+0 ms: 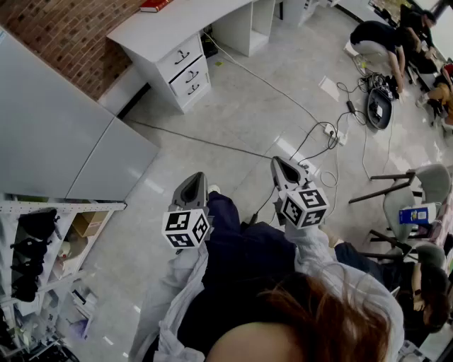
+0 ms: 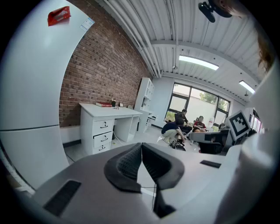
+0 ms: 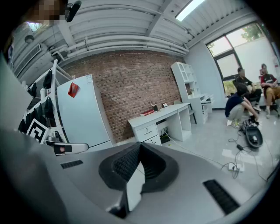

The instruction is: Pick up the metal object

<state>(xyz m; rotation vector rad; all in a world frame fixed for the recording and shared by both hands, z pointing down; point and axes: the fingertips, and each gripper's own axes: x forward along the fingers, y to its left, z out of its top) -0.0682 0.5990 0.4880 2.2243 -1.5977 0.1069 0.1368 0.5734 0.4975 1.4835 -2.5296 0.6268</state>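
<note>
Since no metal object can be made out in any view, its handling can only be judged from the task's wording. A metal piece would likely be rigid, smooth enough to slip between ribbed pads, and heavier than its size suggests. I would take it across its narrowest straight section, near its middle so that it does not swing, and squeeze firmly, as it should not dent.

The white table [image 1: 177,28] with drawers serves as the landmark. Its top is mostly bare, with a red book [image 1: 154,5] at the wall end and a few bits beside it too small to name. Both grippers are held over the floor [image 1: 248,113], well apart from the table on its near side, and point roughly towards it with a slight downward tilt. The left gripper [image 2: 141,148] has its jaws closed tip to tip, with nothing between them. The right gripper [image 3: 139,151] is the same, pads together and empty.

Nearer than the table, past the white cabinet [image 1: 56,134], a pegboard rack [image 1: 64,206] holds dark things. The object may be there, but the view is too dim to tell.
</note>
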